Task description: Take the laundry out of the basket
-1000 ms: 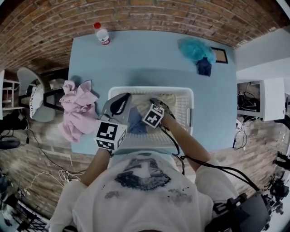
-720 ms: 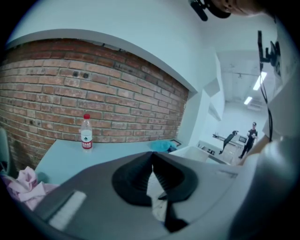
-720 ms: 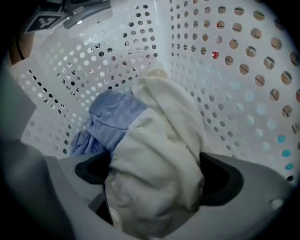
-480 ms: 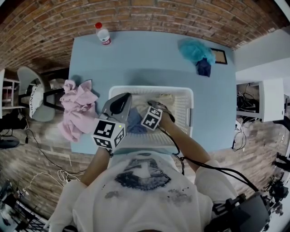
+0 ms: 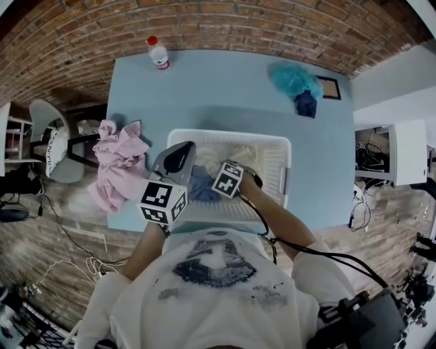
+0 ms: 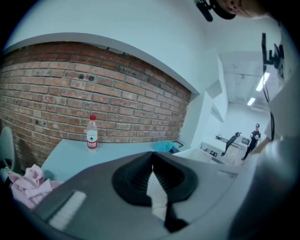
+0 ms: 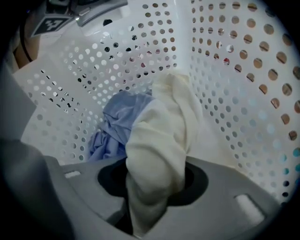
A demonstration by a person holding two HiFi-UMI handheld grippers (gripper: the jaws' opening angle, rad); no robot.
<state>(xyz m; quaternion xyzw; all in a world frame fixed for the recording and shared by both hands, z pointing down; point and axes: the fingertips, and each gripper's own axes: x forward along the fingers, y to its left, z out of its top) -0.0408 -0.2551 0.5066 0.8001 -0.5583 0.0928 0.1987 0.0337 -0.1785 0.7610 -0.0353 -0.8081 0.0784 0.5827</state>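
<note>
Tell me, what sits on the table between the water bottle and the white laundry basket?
Nothing: in the head view, the blue table between the water bottle and the laundry basket is bare.

Blue table (image 5: 225, 95) up vs brick wall (image 5: 225, 20). Clear bottle (image 5: 157, 52), red cap + label, upright at far L corner. Dark frame (image 5: 330, 87) flat at far R corner. Grey chair (image 5: 42, 121) off L edge. Cables (image 5: 95, 262) on floor (image 5: 61, 204). White unit (image 5: 398, 153) to R.
</note>
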